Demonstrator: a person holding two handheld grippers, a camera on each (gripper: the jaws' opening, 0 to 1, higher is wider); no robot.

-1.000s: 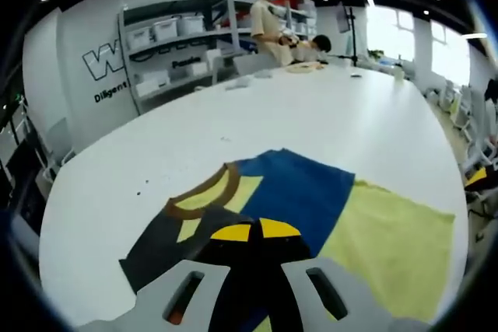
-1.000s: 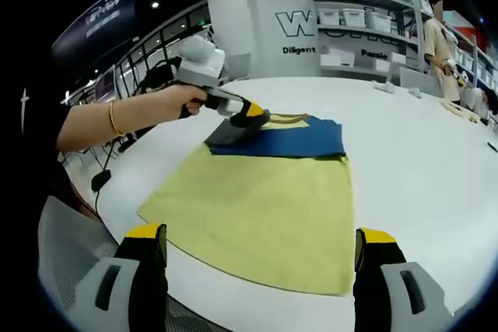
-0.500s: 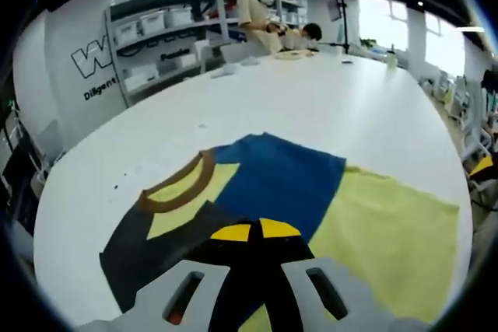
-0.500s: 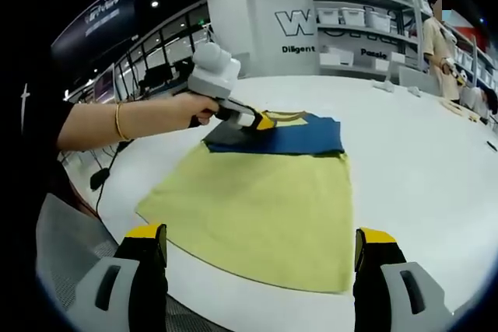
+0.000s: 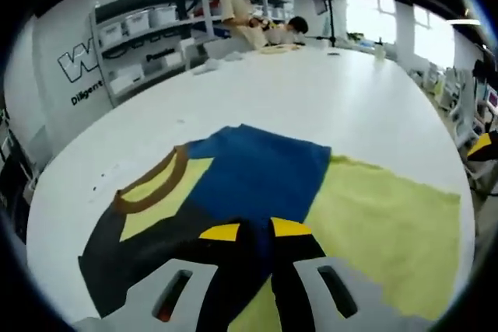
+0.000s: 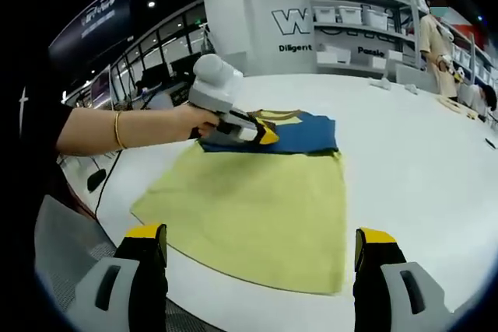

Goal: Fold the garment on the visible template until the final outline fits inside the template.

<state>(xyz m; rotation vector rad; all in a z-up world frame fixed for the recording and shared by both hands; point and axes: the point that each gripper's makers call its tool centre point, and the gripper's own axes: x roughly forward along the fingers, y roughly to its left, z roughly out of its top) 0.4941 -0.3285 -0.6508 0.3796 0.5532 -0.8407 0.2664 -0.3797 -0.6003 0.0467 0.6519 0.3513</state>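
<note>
Garment [image 6: 264, 184] largely unfolded on white table [image 5: 327, 91]; folding barely begun.
Left gripper [image 5: 255, 231] jaws pinch its dark sleeve edge; right gripper [image 6: 261, 250] jaws spread, holding nothing.

In the left gripper view the left gripper [image 5: 254, 231] covers the near edge of the garment [image 5: 257, 184], so I cannot tell if its yellow tips pinch cloth. The dark sleeve [image 5: 117, 258] runs under the jaws and is partly hidden. The wall lettering [image 5: 78, 64] is cut off. In the right gripper view the hand [image 6: 198, 118] hides the garment's left corner, and the person [image 6: 434, 40] at the shelves [image 6: 350, 33] is small and blurred.
</note>
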